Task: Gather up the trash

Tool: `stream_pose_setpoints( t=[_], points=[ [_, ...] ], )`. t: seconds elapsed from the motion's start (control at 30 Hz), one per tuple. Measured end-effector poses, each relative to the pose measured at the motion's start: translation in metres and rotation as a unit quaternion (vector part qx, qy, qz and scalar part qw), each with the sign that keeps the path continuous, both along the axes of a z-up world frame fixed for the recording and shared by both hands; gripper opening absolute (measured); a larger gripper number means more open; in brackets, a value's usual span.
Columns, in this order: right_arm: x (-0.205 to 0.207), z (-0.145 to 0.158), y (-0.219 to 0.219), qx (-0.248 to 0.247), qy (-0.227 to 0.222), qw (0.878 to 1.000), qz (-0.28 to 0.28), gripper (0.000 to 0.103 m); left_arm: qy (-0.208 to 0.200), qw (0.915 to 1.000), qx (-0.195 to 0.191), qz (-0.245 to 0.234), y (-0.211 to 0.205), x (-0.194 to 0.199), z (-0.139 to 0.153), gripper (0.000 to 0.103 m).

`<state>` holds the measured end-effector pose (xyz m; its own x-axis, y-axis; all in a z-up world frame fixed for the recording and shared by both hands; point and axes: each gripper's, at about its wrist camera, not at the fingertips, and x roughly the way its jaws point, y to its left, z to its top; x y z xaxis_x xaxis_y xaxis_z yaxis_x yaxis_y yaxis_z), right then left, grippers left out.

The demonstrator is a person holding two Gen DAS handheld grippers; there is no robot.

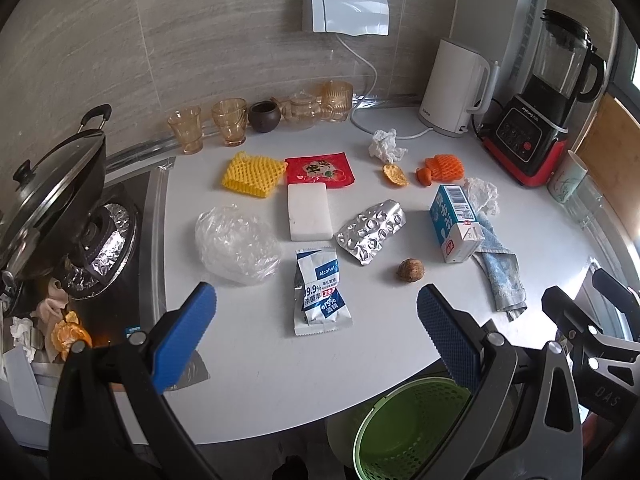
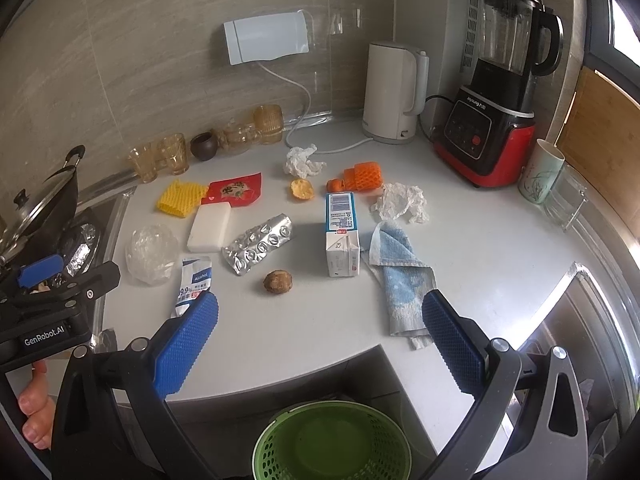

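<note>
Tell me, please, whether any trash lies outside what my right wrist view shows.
Observer: Yes. Orange peel and crumpled tissue lie at the near end of the stove.
Operator: Is the alcohol wipe packet complete? Its near end is hidden from me.
Observer: The alcohol wipe packet lies entirely on the counter, creased across its middle.
Operator: Are the left tongs open?
Observer: Yes, the left tongs are open and hold nothing.
</note>
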<state>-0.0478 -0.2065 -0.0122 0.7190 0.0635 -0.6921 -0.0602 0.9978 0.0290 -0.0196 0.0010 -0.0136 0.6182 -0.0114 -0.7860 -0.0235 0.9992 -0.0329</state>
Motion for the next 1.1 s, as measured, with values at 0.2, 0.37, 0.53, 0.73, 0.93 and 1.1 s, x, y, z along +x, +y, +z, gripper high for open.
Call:
stream_pose_setpoints(
  t=[0.2,0.37,0.53,0.73,0.93,1.1],
  points=[
    [-0.002,0.000,0.000,0.002,0.000,1.000,0.000,0.101,0.001,1.0000,0.000,-0.001,0.000,0.000,0.000,0.097],
    [-0.003,-0.001,0.000,0.006,0.002,1.000,0.001,0.101,0.001,1.0000,-0.001,-0.001,0.000,-0.001,0.000,0.097],
    [0.000,-0.001,-0.001,0.006,0.004,1.000,0.005,0.101,-0.002,1.0000,0.001,0.001,-0.002,-0.002,0.001,0.097],
    [0.011,-0.003,-0.002,0.005,0.009,1.000,0.014,0.101,0.001,1.0000,0.002,0.006,-0.005,0.001,-0.002,0.097],
    [0.026,-0.012,-0.005,-0.003,0.013,1.000,0.025,0.101,0.003,0.9999,-0.007,0.015,-0.004,0.009,-0.012,0.097],
    [0.053,-0.032,-0.013,-0.007,0.024,0.999,0.030,0.101,0.007,0.9993,-0.008,0.037,0.000,0.021,-0.026,0.097]
  ],
)
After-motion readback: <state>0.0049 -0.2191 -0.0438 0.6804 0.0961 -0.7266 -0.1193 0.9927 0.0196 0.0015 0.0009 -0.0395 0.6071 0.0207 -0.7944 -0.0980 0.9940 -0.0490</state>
